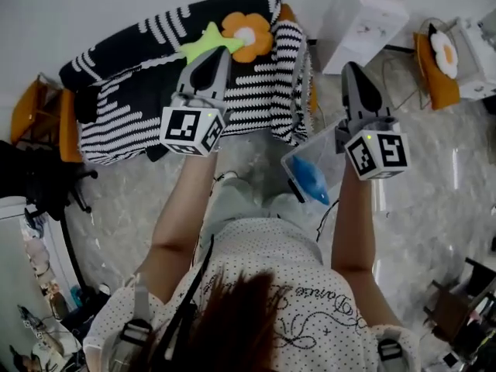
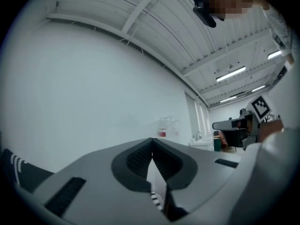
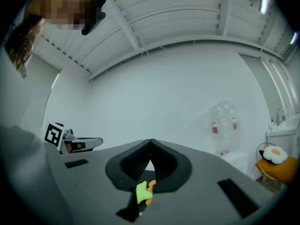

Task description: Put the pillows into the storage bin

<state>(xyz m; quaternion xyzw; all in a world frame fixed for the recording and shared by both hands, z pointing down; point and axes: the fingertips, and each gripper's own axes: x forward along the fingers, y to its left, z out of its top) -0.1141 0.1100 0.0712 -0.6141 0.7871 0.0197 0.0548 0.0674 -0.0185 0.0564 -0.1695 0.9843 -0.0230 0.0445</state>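
**A:** In the head view, where do the pillows lie from our grippers?

**B:** The orange flower pillow and the green star pillow lie side by side at the upper centre of the frame. They rest on a black-and-white striped cover, whose long side runs from the left edge toward the upper centre. The tip of our left gripper shows just under the star. Our right gripper is well apart, to the right. So we judge that the left one is nearer.

**A:** Do we hold something?

**B:** No. Both grippers are closed and empty.

**A:** And the bin?

**B:** A clear box with a blue thing in it shows between our arms, near the right gripper. It may be the bin, but we cannot tell. A white box stands at the upper right. Beside it, an orange chair carries an egg-shaped pillow.

**A:** What does the left gripper view show?

**B:** The jaws are pressed together with nothing between them, and they point at a bare wall. A bit of striped cloth shows low under them. We think the pillows lie below our line, so the gripper must tilt down first.

**A:** And the right gripper view?

**B:** It is the same, closed and empty. Green and orange show through the gap under the jaws. A water bottle stands at the right. Nothing seems to be in the way.
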